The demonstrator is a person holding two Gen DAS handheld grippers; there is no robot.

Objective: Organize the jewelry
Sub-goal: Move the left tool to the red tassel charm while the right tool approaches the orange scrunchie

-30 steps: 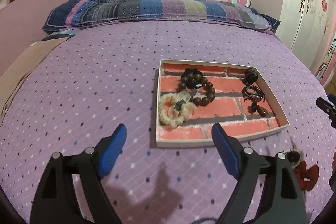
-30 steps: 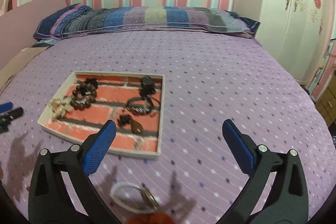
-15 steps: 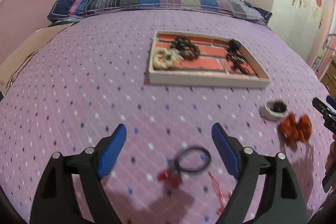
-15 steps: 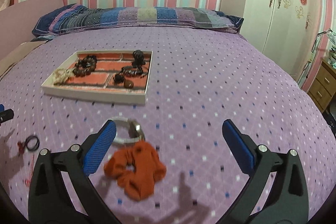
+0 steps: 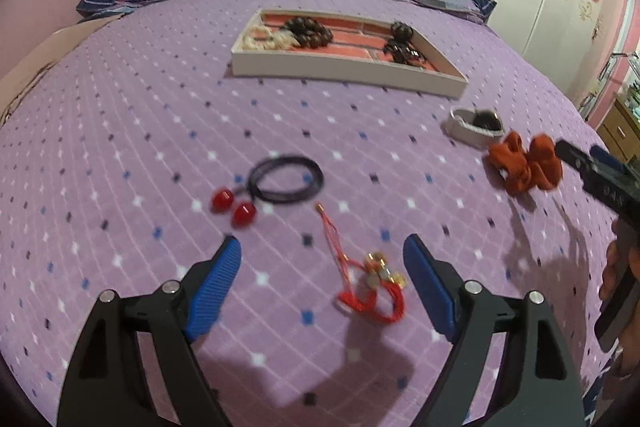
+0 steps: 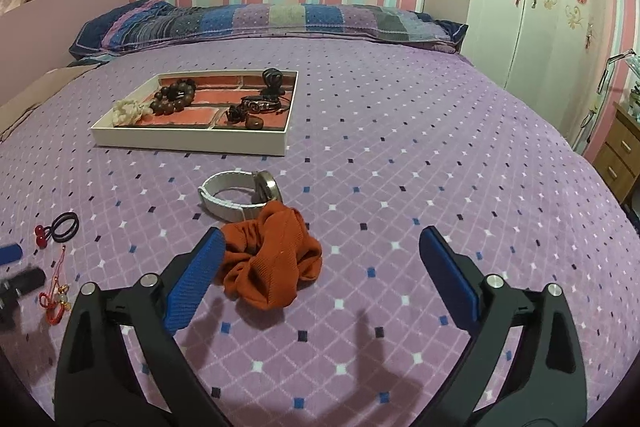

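- The left gripper (image 5: 322,259) is above the purple bedspread (image 5: 160,131), fingers wide apart and holding nothing.
- A red cord charm (image 5: 370,285) with small gold and pale beads lies on the bedspread between the left gripper's blue pads (image 5: 218,285), nearer the right-hand pad; neither pad touches it.
- A black hair tie (image 5: 286,179) with two red beads (image 5: 234,207) lies just beyond the left gripper's fingertips.
- The right gripper (image 6: 318,253) has its fingers wide; its jaws have just been closing slightly.
- An orange scrunchie (image 6: 272,261) lies on the bedspread between the right gripper's fingers, against or just beside the left-hand pad (image 6: 192,285); whether they touch cannot be told. The right-hand pad is well apart from it.
- A white-strapped watch (image 6: 236,195) lies just beyond the scrunchie, touching or overlapping its far edge.
- A shallow tray (image 6: 188,143) with a brick-pattern floor sits farther up the bed, well apart from both grippers.
- The tray holds a dark bead bracelet (image 6: 174,97), a cream scrunchie (image 6: 126,111) and several dark pieces (image 6: 256,105) at its right end.
- A striped pillow (image 6: 260,21) lies along the head of the bed.
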